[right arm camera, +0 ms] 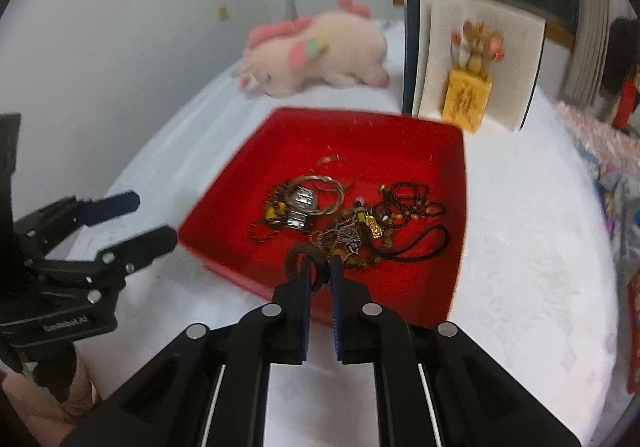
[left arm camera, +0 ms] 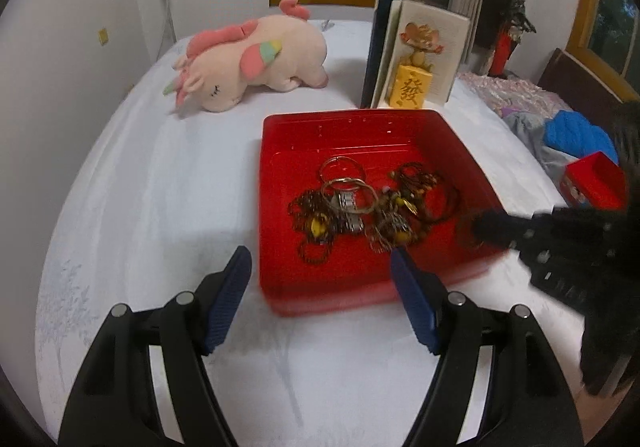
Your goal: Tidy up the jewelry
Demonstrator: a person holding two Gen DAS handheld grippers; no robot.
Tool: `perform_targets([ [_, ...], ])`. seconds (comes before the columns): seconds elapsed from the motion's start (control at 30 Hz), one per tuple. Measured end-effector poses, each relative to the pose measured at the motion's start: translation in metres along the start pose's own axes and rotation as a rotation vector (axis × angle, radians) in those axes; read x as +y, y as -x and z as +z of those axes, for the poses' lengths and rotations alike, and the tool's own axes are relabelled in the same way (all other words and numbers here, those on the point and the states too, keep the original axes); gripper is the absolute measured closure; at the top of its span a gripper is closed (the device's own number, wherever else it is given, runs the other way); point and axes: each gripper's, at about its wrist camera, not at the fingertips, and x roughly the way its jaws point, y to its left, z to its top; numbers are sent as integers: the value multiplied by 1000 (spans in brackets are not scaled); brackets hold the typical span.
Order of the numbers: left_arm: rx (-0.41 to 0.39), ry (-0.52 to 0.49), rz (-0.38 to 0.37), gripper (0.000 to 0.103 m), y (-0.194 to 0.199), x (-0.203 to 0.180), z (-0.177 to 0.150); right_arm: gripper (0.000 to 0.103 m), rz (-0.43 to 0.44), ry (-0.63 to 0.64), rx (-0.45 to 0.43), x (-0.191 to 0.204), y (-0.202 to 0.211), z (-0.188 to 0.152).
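**Right gripper pinches a dark ring over the red tray; left gripper hangs wide and empty**

On the white-covered table (left arm camera: 160, 175), at about ten o'clock in the left wrist view, lies a pink plush unicorn (left arm camera: 256, 63). The left gripper (left arm camera: 320, 299) is spread wide with nothing between its blue pads (left arm camera: 228, 299), straddling the near left corner of the red tray (left arm camera: 360, 131). The tray sits at centre, and the tangled jewelry (left arm camera: 360, 211) is heaped on its floor: thin metal hoops, a silver watch band, beaded dark chains and yellow charms. Behind the tray, at one o'clock, an open book (left arm camera: 424, 55) stands upright with a golden mouse figurine (left arm camera: 412, 83) just in front of it. At three o'clock the right gripper (right arm camera: 320, 267) reaches over the tray's right side, its jaws nearly closed on a dark brown ring (right arm camera: 298, 253) held above the tray's near edge. A small red box (left arm camera: 596, 179) lies beyond it at the right edge.
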Motion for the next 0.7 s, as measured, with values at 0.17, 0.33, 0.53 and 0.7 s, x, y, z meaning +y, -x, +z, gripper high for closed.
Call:
perform_targets([
  [0.17, 59, 3, -15, 32, -40, 0, 15, 94, -18, -50, 47, -19, -35, 11],
  [0.33, 77, 4, -14, 32, -57, 3, 19, 94, -14, -70, 81, -27, -54, 11],
  [0.53, 85, -8, -20, 32, -64, 0, 22, 94, -28, -82, 106, -30, -62, 9],
  [0.7, 79, -6, -31, 24, -61, -1, 21, 76, -8, -69, 100, -26, -55, 6],
])
